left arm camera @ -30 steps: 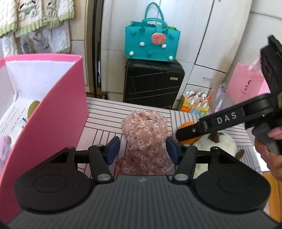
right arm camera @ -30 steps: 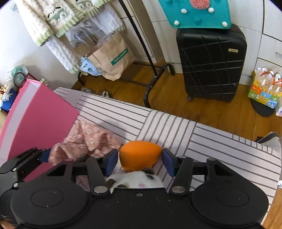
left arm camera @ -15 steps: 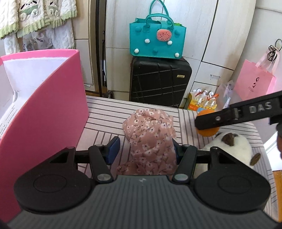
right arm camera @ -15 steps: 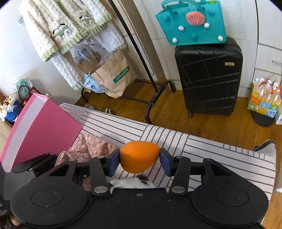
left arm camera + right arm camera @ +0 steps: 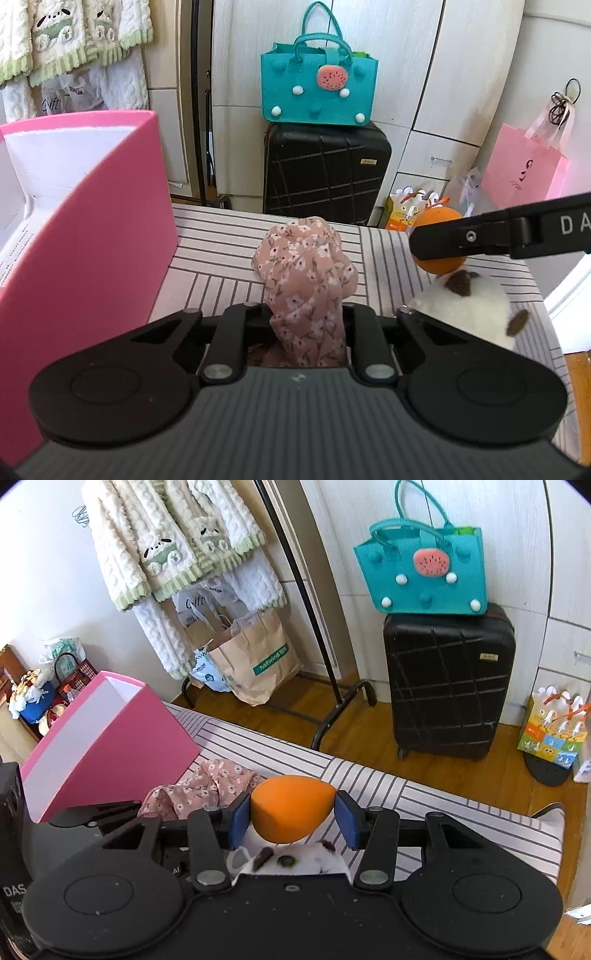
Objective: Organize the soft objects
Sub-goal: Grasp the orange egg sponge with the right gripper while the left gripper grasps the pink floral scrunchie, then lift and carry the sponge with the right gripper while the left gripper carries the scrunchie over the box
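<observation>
Both grippers are loaded beside the pink box (image 5: pixel 110 229): left gripper (image 5: pixel 306 314) pinches the limp floral cloth (image 5: pixel 306 273), bunched mid-fold. Right gripper (image 5: pixel 291 814) squeezes the plush toy's (image 5: pixel 295 862) squashy orange beak (image 5: pixel 291 810); light, forgiving.

The left gripper (image 5: pixel 308 325) sits at lower centre of its view, its jaws closed tight on the floral cloth (image 5: pixel 306 280). The right gripper (image 5: pixel 291 818), lower centre of its own view, clamps the orange plush nose (image 5: pixel 291 812) between blue pads (image 5: pixel 238 821).

Left hand-held gripper (image 5: pixel 308 325) fingertips — cloth-hidden (image 5: pixel 306 277)
</observation>
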